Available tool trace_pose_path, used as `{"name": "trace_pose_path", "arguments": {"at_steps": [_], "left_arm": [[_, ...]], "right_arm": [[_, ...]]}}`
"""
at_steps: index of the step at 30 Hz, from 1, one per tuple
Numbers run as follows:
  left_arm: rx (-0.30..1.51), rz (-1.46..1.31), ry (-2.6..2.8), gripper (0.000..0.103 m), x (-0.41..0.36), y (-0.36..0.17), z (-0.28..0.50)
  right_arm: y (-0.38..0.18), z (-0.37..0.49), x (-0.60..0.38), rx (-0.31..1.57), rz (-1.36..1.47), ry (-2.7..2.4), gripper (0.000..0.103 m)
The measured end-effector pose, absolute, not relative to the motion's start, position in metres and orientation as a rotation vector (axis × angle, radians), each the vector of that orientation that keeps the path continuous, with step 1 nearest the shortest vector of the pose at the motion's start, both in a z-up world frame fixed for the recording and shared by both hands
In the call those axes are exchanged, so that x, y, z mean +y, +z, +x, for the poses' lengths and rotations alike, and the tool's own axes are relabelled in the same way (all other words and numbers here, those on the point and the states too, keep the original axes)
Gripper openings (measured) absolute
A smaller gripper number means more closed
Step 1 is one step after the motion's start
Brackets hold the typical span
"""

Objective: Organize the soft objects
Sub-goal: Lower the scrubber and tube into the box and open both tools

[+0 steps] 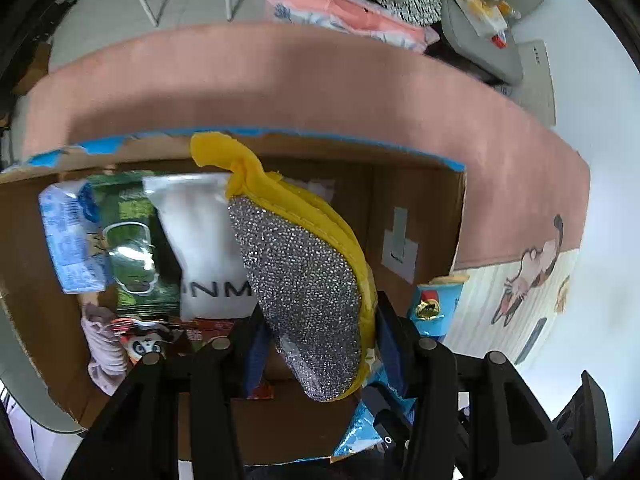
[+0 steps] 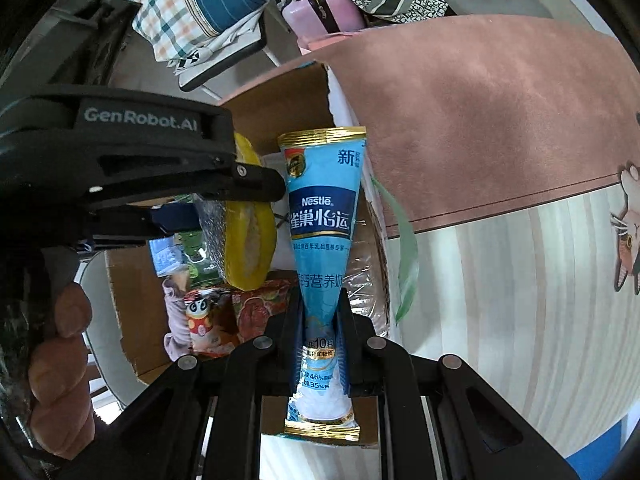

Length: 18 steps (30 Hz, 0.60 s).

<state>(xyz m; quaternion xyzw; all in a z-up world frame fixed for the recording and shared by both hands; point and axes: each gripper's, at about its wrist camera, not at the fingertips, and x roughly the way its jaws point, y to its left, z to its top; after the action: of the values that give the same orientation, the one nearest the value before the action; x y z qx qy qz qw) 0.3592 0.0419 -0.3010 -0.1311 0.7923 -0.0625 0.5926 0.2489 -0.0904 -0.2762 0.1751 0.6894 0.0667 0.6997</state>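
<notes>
**Both grippers loaded over the open cardboard box**

Left gripper (image 1: pixel 320 344): fingers closed on a scouring pad (image 1: pixel 304 296), yellow on one face and silver mesh on the other. The pad's long axis runs from 5 o'clock at the fingers up to 11 o'clock, ending in a knotted yellow loop. The fingers clamp its lower third; the rest stands clear above them, silver face toward the camera. It hangs over the cardboard box (image 1: pixel 416 216).

Right gripper (image 2: pixel 320 320): fingers closed on a blue milk powder pouch (image 2: pixel 322 208). The pouch stands near upright, long axis 6 to 12 o'clock, gold seal at each end. The fingers pinch it in below mid-length, so the pack is waisted there; the printed upper part rises well above the fingertips. It sits at the box's right-hand wall.

In the right wrist view the left gripper enters from 9 o'clock, the scouring pad seen edge-on beside the pouch, and the person's hand (image 2: pixel 60 368) shows at 8 o'clock.

Box contents, left wrist view: a blue pack (image 1: pixel 72 240), a green pack (image 1: pixel 136 248) and a white pouch (image 1: pixel 204 248) leaning at the far side.

Surroundings: the box rests on a mat (image 2: pixel 500 280) with a pink band, pale wood-grain print and cartoon cats. Beyond, at 12 o'clock, lie bags and folded cloth; the floor is pale.
</notes>
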Motion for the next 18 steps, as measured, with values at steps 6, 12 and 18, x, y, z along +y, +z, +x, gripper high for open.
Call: {"name": "trace_pose_path", "arguments": {"at_steps": [6,12,18], "left_arm": [[1.844,-0.277,-0.164,0.052,0.033,-0.307,0.353],[1.806,-0.255,-0.158,0.069,0.036,-0.298,0.353],[1.755,-0.249,-0.149,0.069,0.048,-0.278,0.343]], "right_arm": [[-0.280,0.250,-0.090,1.548,0.360,0.130,0.029],[-0.275,0.248,-0.093,1.551,0.355,0.134,0.040],[-0.268,0.240,-0.093,1.549,0.327,0.122,0.040]]}}
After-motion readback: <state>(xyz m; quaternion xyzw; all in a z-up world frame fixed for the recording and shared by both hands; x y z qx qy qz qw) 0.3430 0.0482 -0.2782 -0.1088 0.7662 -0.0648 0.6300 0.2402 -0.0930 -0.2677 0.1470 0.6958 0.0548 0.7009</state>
